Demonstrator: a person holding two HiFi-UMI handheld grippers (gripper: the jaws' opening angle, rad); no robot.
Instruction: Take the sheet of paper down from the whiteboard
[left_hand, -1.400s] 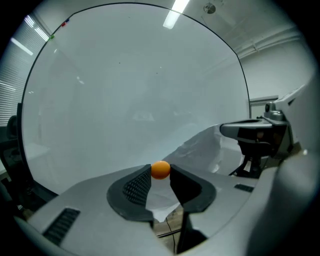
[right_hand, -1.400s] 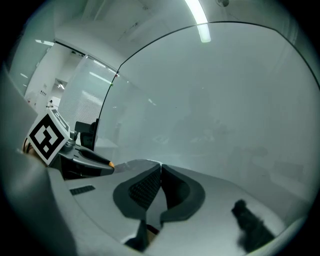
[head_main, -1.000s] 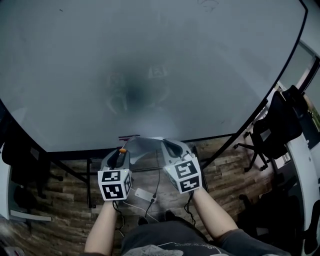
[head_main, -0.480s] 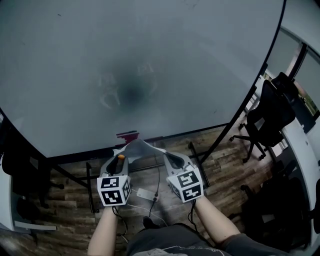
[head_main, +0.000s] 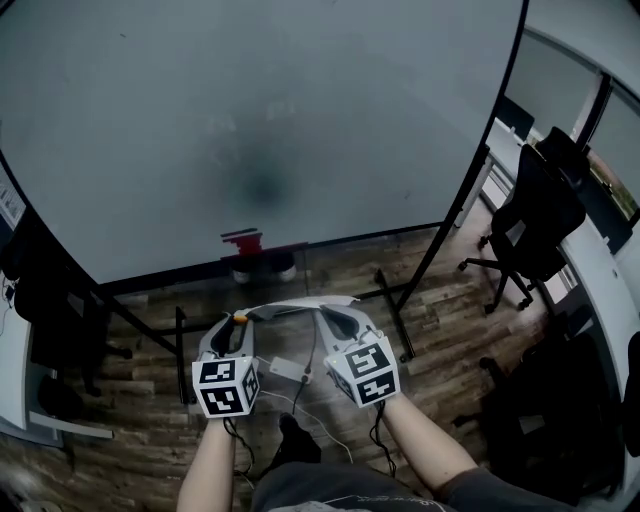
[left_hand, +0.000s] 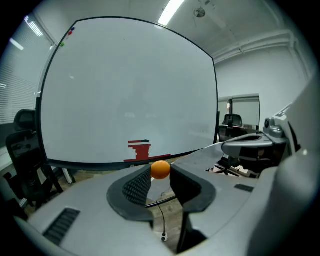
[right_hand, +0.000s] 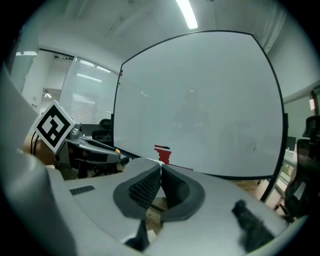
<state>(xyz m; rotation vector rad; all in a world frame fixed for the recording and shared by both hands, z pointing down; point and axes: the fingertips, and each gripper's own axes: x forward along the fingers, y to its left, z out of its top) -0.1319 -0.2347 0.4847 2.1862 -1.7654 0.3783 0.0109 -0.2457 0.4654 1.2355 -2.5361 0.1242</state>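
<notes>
The sheet of paper (head_main: 290, 306) is off the whiteboard (head_main: 260, 120) and hangs as a pale curved strip between my two grippers, low in the head view. My right gripper (head_main: 330, 318) (right_hand: 161, 172) is shut on the sheet's right end, and a thin white edge shows between its pads. My left gripper (head_main: 238, 318) (left_hand: 160, 172) is shut on a small orange ball magnet (left_hand: 160, 169). The sheet's left end reaches the left gripper's tips; I cannot tell whether it is pinched there. The board face shows bare.
A red eraser (head_main: 243, 240) lies on the board's lower tray. The board's black stand legs (head_main: 400, 320) spread over the wooden floor. A white adapter with a cable (head_main: 285, 368) lies on the floor below the grippers. Black office chairs (head_main: 540, 220) stand at the right.
Both grippers have drawn back from the whiteboard with the sheet between them. The board's lower edge and red eraser now sit higher and farther off, and more floor shows.
</notes>
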